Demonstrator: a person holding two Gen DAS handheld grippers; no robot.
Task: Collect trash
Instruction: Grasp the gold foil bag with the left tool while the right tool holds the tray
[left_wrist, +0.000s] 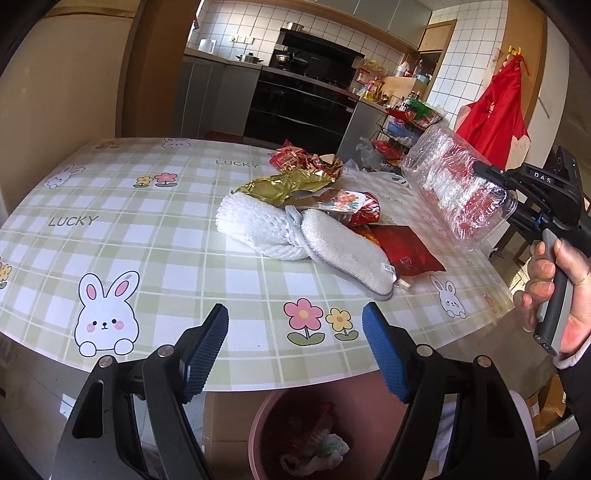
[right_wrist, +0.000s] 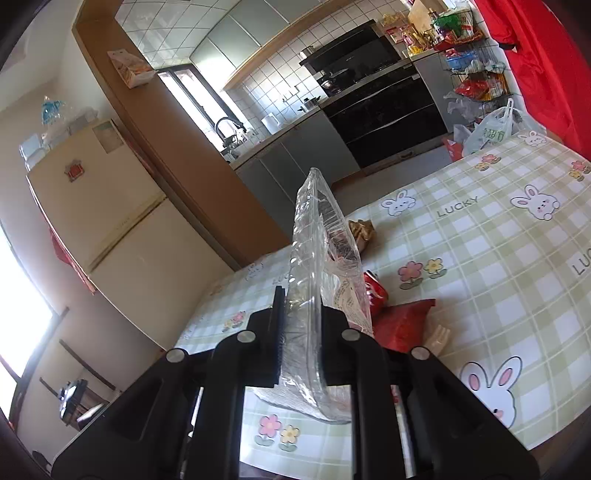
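A heap of trash lies mid-table on the bunny-print tablecloth (left_wrist: 147, 236): a gold foil wrapper (left_wrist: 284, 186), a white foam net (left_wrist: 255, 229), a white fuzzy insole (left_wrist: 347, 254), a red packet (left_wrist: 406, 251) and crumpled red wrappers (left_wrist: 306, 158). My left gripper (left_wrist: 295, 321) hovers open over the table's near edge, nothing between its blue pads. At the right, my right gripper (left_wrist: 491, 177) is shut on a clear plastic container (left_wrist: 458, 188), lifted above the table. In the right wrist view the gripper (right_wrist: 301, 306) pinches the container's (right_wrist: 317, 240) thin edge; a red can (right_wrist: 375, 291) and the red packet (right_wrist: 402, 325) lie behind it.
A pink bin (left_wrist: 266, 435) with some trash in it stands below the table's near edge. A hand (left_wrist: 546, 280) grips the right tool's handle. A white plastic bag (right_wrist: 487, 134) sits at the table's far corner. Beyond are a black stove (left_wrist: 303, 99), a wire rack (left_wrist: 402, 129), a red cloth (left_wrist: 495, 114) and a fridge (right_wrist: 103, 206).
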